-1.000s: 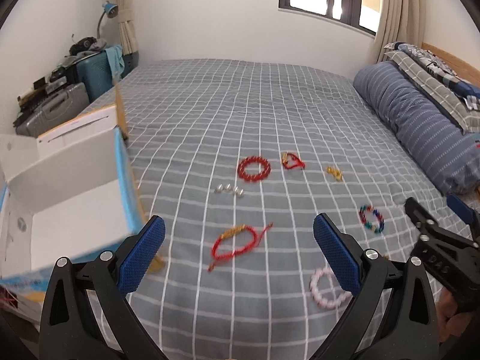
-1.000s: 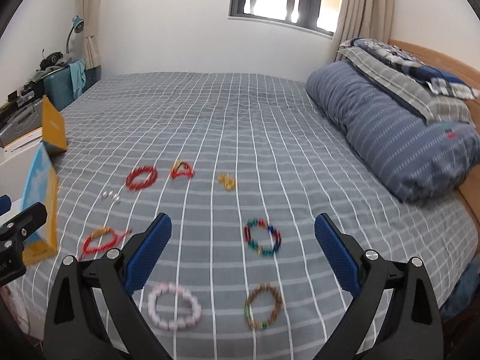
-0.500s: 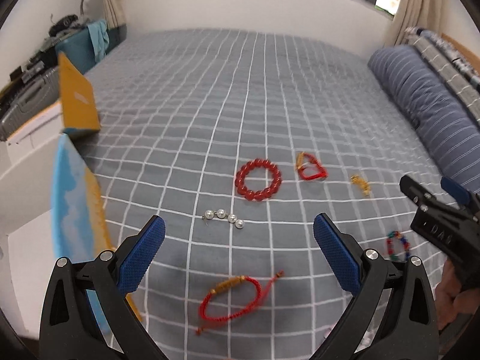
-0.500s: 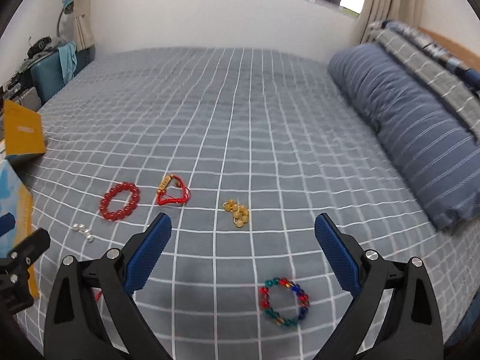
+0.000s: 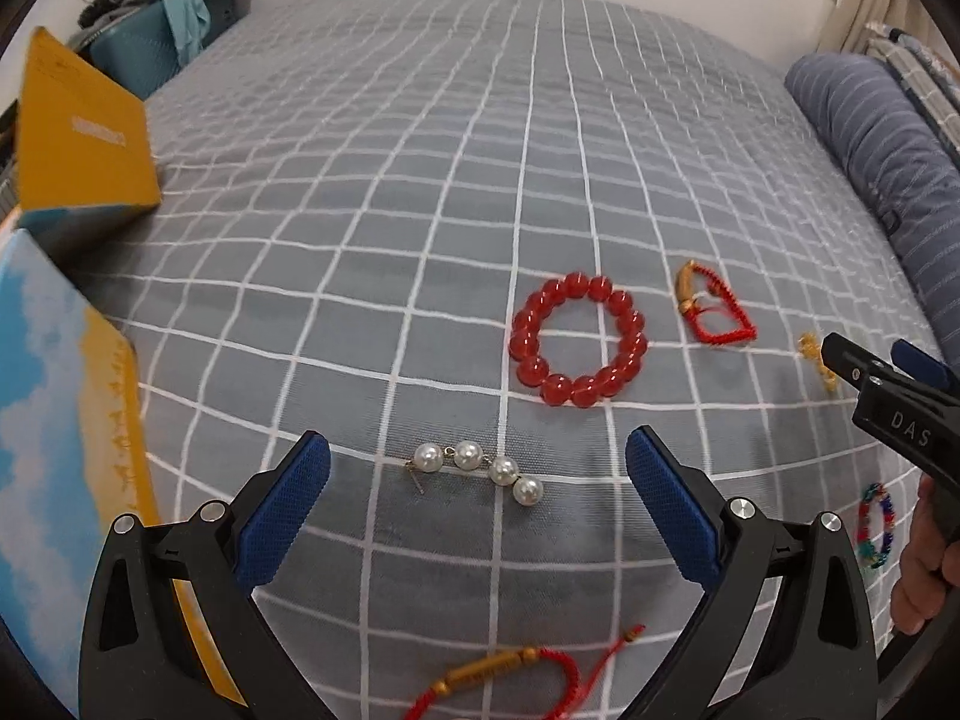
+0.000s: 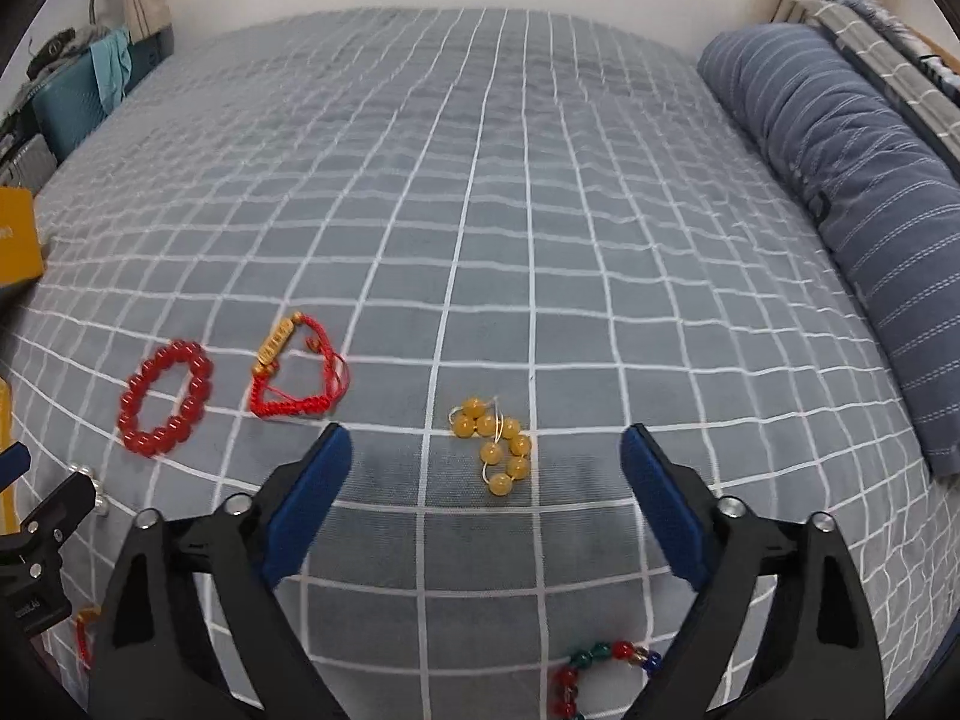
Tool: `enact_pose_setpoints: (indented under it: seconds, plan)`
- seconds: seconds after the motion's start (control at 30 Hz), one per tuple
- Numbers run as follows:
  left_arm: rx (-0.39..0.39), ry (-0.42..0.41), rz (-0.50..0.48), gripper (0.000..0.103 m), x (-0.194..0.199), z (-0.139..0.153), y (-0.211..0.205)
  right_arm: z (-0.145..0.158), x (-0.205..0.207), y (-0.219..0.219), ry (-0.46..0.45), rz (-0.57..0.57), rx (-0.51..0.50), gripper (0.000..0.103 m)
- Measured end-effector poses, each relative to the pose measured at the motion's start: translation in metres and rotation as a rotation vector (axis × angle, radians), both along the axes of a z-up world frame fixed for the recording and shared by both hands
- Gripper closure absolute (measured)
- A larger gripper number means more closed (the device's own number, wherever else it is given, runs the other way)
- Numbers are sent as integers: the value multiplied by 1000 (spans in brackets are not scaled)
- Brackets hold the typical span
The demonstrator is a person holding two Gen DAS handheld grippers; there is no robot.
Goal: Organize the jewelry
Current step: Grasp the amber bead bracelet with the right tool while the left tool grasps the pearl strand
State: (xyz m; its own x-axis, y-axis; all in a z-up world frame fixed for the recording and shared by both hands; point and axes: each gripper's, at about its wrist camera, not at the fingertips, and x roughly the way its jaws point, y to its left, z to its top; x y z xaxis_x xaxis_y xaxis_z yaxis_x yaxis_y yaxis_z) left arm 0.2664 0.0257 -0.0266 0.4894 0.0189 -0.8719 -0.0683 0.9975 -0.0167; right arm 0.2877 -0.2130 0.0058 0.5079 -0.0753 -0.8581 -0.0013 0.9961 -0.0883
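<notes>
On the grey checked bedspread, a string of white pearls (image 5: 480,468) lies between the tips of my open left gripper (image 5: 478,456), nothing touching the pads. Beyond it sit a red bead bracelet (image 5: 577,339) and a red cord bracelet with a gold tube (image 5: 711,309). My right gripper (image 6: 486,450) hovers over a cluster of yellow beads (image 6: 495,441); its jaws are wide and closing, pads clear of the beads. The red bead bracelet (image 6: 165,399) and red cord bracelet (image 6: 297,375) lie to its left. A multicolour bead bracelet (image 6: 600,675) lies below it.
An open blue and yellow box (image 5: 66,420) stands at the bed's left edge. Another red cord bracelet (image 5: 498,681) lies near the bottom. A rolled striped duvet (image 6: 852,192) runs along the right. Luggage (image 5: 150,54) stands beyond the bed's far left corner. A hand (image 5: 927,564) holds the right gripper.
Both grippers have moved forward and down toward the bedspread. The pearls now sit between the left fingers and the yellow beads between the right fingers. The right jaws have narrowed slightly.
</notes>
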Motion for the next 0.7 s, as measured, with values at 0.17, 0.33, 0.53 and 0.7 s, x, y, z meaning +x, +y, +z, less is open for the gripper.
enact_pose_setpoints:
  seconds: [0.17,0.33,0.53,0.7]
  plan:
    - [1,37,-5,11,9,-15,0,-21,8,-3,73,-7,11,32]
    - [-21,55,-4,20,12,-23,4,-31,10,-1,92,-1,12,44]
    - [-18,65,1,37,13,-25,5,-32,13,-6,93,-9,40,63]
    - [-4,71,-2,77,13,-23,3,-33,14,-8,90,-14,41,86]
